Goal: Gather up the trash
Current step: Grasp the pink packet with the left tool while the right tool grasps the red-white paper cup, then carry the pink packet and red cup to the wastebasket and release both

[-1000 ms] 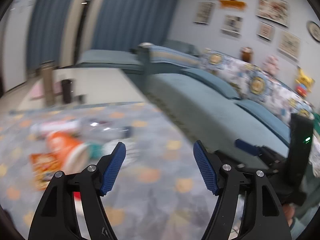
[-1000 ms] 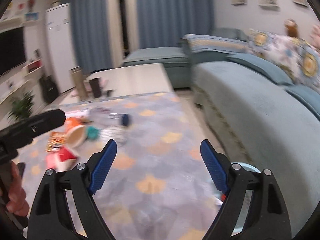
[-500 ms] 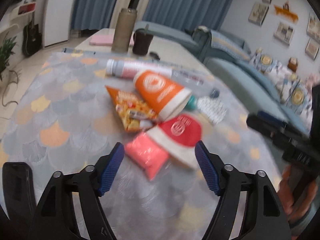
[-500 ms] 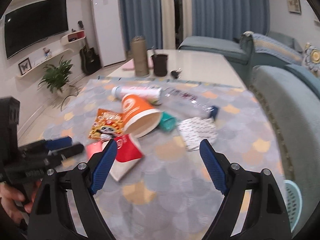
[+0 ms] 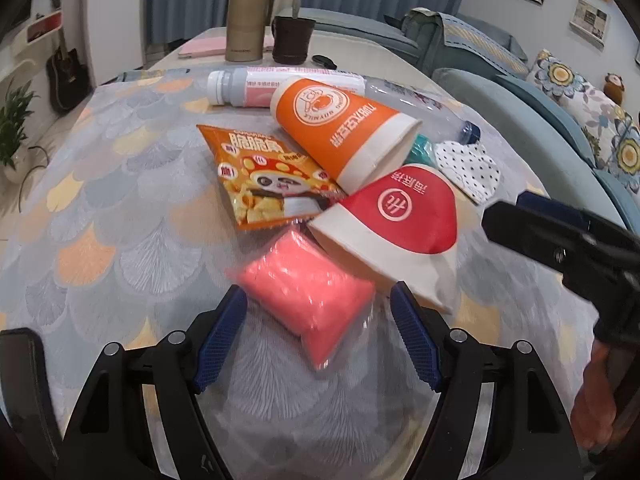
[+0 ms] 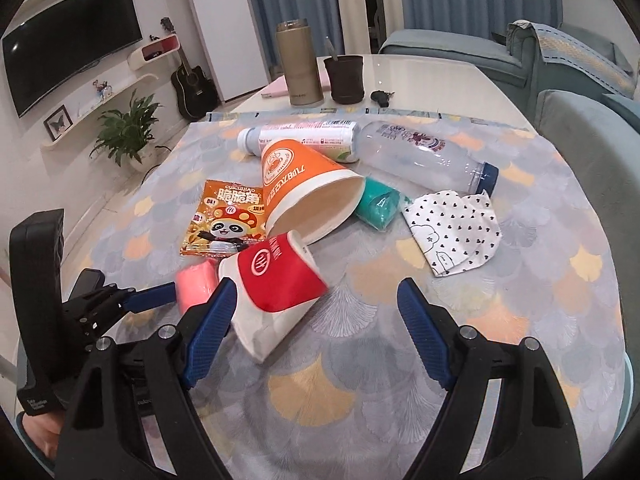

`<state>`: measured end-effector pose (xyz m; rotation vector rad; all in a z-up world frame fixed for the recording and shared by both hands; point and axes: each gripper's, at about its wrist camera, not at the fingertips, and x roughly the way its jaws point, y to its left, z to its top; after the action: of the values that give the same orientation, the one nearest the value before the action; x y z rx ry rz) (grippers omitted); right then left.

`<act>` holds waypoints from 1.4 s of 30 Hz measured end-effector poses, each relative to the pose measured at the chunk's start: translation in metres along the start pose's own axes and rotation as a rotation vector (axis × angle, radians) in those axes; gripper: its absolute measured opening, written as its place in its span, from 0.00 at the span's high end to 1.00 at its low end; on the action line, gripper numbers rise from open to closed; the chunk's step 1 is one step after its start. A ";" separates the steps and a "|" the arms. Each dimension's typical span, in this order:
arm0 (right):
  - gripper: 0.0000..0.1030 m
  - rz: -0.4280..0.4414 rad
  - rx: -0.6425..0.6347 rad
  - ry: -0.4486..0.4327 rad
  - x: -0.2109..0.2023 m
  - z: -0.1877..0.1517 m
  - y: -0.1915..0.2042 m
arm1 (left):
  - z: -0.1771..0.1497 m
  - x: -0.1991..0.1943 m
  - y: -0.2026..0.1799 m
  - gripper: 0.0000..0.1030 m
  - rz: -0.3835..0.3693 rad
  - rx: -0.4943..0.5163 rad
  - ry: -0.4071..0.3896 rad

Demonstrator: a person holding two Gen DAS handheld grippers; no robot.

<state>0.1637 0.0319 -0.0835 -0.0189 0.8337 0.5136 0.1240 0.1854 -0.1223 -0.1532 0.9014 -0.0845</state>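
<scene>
1. Left gripper (image 5: 318,334): jaws stand wide apart. The near end of a pink packet (image 5: 310,294) lies between the blue pads, which do not press on it; nothing is held.
2. Right gripper (image 6: 312,332): jaws wide, nothing gripped. A red and white paper cup (image 6: 276,288) lies on its side against the inner face of the 9 o'clock finger; whether it touches the pad cannot be told.
3. Trash lies in a cluster on a patterned tablecloth (image 5: 100,216). From the left wrist view, the red cup (image 5: 400,220) sits at 1 o'clock of the pink packet, an orange snack bag (image 5: 268,180) at 11 o'clock, and an orange paper cup (image 5: 344,128) on its side beyond both.
4. Behind the orange cup lie a white-capped bottle (image 5: 248,88) and a clear bottle with a blue cap (image 5: 436,112). A dotted white cloth (image 5: 468,168) lies at 3 o'clock of the orange cup.
5. Right wrist view only: a teal roll (image 6: 378,204) is plainly seen between the orange cup's mouth and the cloth, and the left gripper's finger shows beside the pink packet (image 6: 194,284).
6. Left wrist view only: the right gripper (image 5: 560,236) enters at 3 o'clock, with a hand (image 5: 594,412) below it.
7. A tall flask (image 6: 299,62) and a dark cup (image 6: 346,78) stand upright past the tablecloth.
</scene>
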 end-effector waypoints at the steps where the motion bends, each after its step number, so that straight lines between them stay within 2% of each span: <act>1: 0.24 0.004 0.003 0.003 0.000 0.000 0.000 | 0.001 0.001 0.000 0.34 0.005 0.000 -0.002; 2: 0.24 0.008 0.004 0.007 0.001 0.000 0.000 | 0.001 0.001 0.000 0.43 0.015 0.006 -0.004; 4: 0.24 0.005 -0.005 0.008 0.003 0.001 0.002 | 0.001 0.000 0.001 0.55 0.028 0.023 0.000; 6: 0.24 -0.001 -0.018 0.011 0.007 0.003 0.004 | -0.001 -0.005 0.008 0.59 0.002 0.018 0.004; 9: 0.24 -0.013 -0.051 0.026 0.017 0.005 0.010 | -0.006 -0.013 0.022 0.64 0.007 0.001 -0.001; 10: 0.24 -0.024 -0.072 0.034 0.022 0.005 0.014 | -0.008 -0.016 0.028 0.80 0.001 -0.015 -0.002; 11: 0.21 -0.033 -0.091 0.039 0.025 0.004 0.017 | -0.011 -0.019 0.036 0.81 -0.021 -0.039 -0.001; 13: 0.18 -0.050 -0.137 0.045 0.033 0.003 0.025 | -0.014 -0.024 0.045 0.81 -0.028 -0.069 -0.009; 21: 0.18 -0.091 -0.265 0.074 0.057 -0.004 0.052 | -0.016 -0.026 0.049 0.82 -0.020 -0.086 -0.017; 23: 0.20 -0.139 -0.291 0.068 0.061 -0.005 0.057 | -0.015 -0.026 0.048 0.82 -0.028 -0.088 -0.022; 24: 0.21 -0.156 -0.290 0.066 0.062 -0.006 0.057 | -0.014 -0.027 0.047 0.82 -0.029 -0.087 -0.026; 28: 0.23 -0.133 -0.260 0.044 0.054 -0.005 0.050 | -0.011 -0.032 0.044 0.83 -0.049 -0.090 -0.051; 31: 0.24 -0.128 -0.242 0.025 0.041 -0.006 0.043 | -0.009 -0.037 0.038 0.83 -0.074 -0.078 -0.070; 34: 0.24 -0.142 -0.236 -0.017 0.018 -0.004 0.037 | -0.005 -0.044 0.024 0.83 -0.137 -0.058 -0.092; 39: 0.24 -0.181 -0.177 -0.113 -0.039 -0.002 0.013 | 0.004 -0.064 -0.018 0.83 -0.222 0.024 -0.163; 42: 0.24 -0.221 -0.120 -0.167 -0.073 -0.005 -0.009 | 0.010 -0.072 -0.051 0.83 -0.221 0.091 -0.183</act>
<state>0.1236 -0.0078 -0.0367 -0.1745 0.6279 0.3507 0.0867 0.1464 -0.0521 -0.1723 0.6942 -0.3113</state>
